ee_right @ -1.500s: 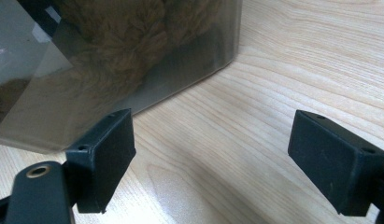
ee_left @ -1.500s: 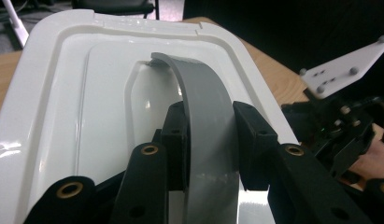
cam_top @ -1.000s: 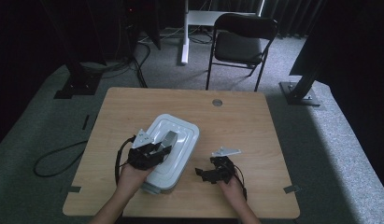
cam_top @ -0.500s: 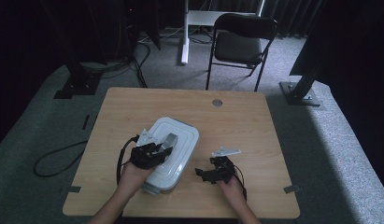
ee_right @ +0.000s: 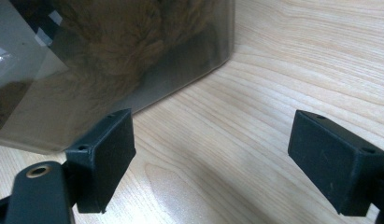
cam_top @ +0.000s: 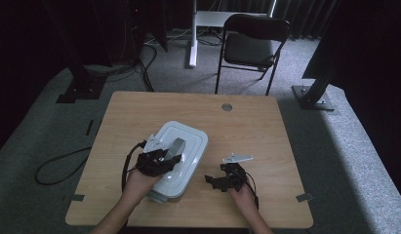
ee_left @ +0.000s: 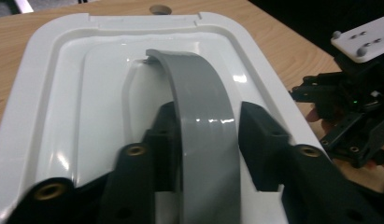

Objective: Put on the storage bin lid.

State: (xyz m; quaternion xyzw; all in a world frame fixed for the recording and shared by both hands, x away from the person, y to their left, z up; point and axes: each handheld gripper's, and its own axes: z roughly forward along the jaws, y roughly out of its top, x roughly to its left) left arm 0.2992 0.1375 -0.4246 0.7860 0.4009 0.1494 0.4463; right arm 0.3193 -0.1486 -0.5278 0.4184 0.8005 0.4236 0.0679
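A container with a white lid (cam_top: 190, 139) stands on the wooden table (cam_top: 247, 126). A grey arched handle (ee_left: 199, 107) rises from the lid (ee_left: 87, 93). My left gripper (ee_left: 209, 112) straddles this handle (cam_top: 177, 145). Its jaws have just been opening, and a thin gap shows at the right pad, so the handle sits between them unpressed. From above, the left gripper (cam_top: 164, 158) rests on the lid's near half. My right gripper (ee_right: 213, 154) is open low over the table beside the container's smoky clear wall (ee_right: 110, 56), behind which something brown and furry shows. The right gripper (cam_top: 222, 178) holds nothing.
A black folding chair (cam_top: 254, 46) stands beyond the table's far edge. A round cable hole (cam_top: 227, 107) sits near that edge. A black cable (cam_top: 56, 165) loops on the carpet at left. Dark stand bases (cam_top: 312, 97) flank the table.
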